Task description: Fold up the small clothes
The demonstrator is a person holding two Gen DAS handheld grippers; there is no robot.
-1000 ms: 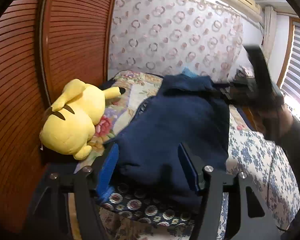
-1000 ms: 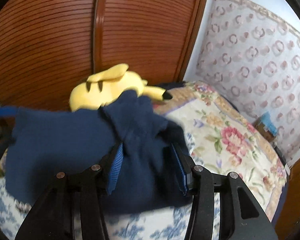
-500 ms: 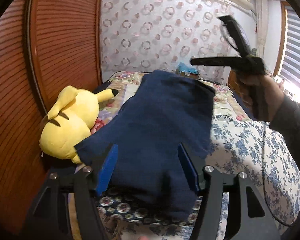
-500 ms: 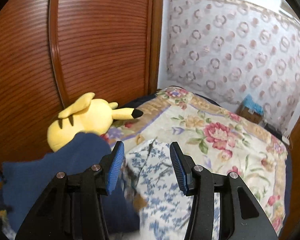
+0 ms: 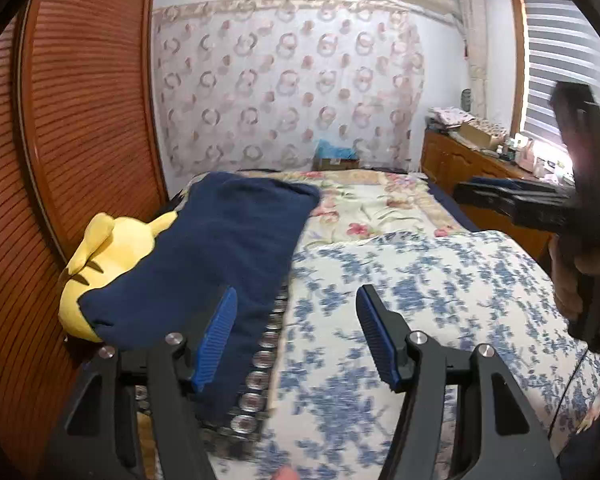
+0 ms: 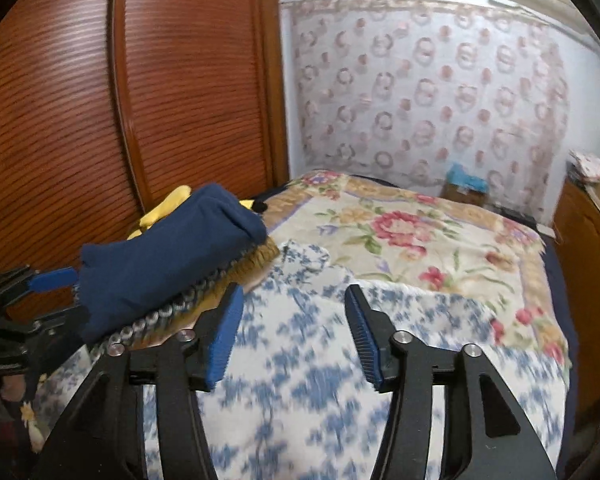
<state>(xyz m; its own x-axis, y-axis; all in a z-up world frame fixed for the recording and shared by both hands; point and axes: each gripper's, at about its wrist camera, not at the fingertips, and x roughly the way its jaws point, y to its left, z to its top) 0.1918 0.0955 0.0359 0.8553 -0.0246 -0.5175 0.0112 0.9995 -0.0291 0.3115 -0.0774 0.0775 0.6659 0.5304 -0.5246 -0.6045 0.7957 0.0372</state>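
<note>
— Where is the garment now?

— The navy garment [image 5: 220,252] lies folded into a long narrow shape along the left edge of the bed [image 5: 420,280], by the wooden wardrobe; its far end reaches toward the head of the bed; part of it rests on the yellow plush toy [image 5: 100,248], so it is not lying flat.

— And the claws?

— The left gripper [image 5: 296,332] is spread, with only the blue-flowered quilt [image 5: 400,288] showing between its fingers; its left finger stands just beside the cloth, though I cannot tell if it touches; the right gripper [image 6: 292,332] is opening and has nothing between its fingers; it sits over the quilt, well apart from the garment.

— So how far along would you say it is?

— Judging by the shape, this piece looks folded and set aside; neither claw pinches it; what may be left is squaring it up, since it leans on the toy and its near end hangs toward the foot corner.

— Anything more to fold?

— No other small clothes are in either view; whether more wait out of view I cannot tell.
</note>
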